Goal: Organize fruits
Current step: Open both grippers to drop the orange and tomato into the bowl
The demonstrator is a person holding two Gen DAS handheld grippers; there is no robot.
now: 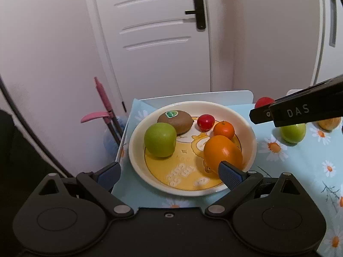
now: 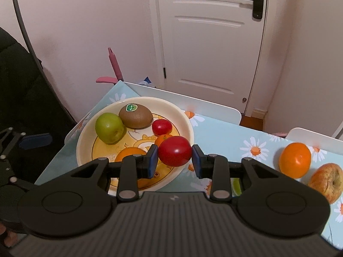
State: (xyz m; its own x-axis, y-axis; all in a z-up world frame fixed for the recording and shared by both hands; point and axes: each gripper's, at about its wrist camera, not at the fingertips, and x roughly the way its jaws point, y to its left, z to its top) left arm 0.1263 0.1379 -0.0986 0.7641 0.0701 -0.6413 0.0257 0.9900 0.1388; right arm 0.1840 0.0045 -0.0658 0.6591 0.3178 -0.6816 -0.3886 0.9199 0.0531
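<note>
A cream plate (image 1: 248, 137) (image 2: 188, 126) holds a green apple (image 1: 160, 139) (image 2: 109, 127), a kiwi (image 1: 175, 121) (image 2: 136, 115), a small red fruit (image 1: 205, 122) (image 2: 162, 126), a small orange (image 1: 223, 129) (image 2: 161, 139) and a large orange (image 1: 223, 152) (image 2: 128, 152). My left gripper (image 1: 169, 174) is open over the plate's near rim, its right finger (image 1: 230, 176) beside the large orange. My right gripper (image 2: 174, 160) is shut on a red fruit (image 2: 175, 154) (image 1: 264, 102), held above the plate's right rim.
On the daisy-print tablecloth (image 2: 225, 137) to the right lie an orange (image 2: 295, 159), a mottled apple (image 2: 327, 182) and a green apple (image 1: 293, 132). White chair backs (image 2: 184, 102) stand behind the table. A white door (image 1: 158, 34) lies beyond.
</note>
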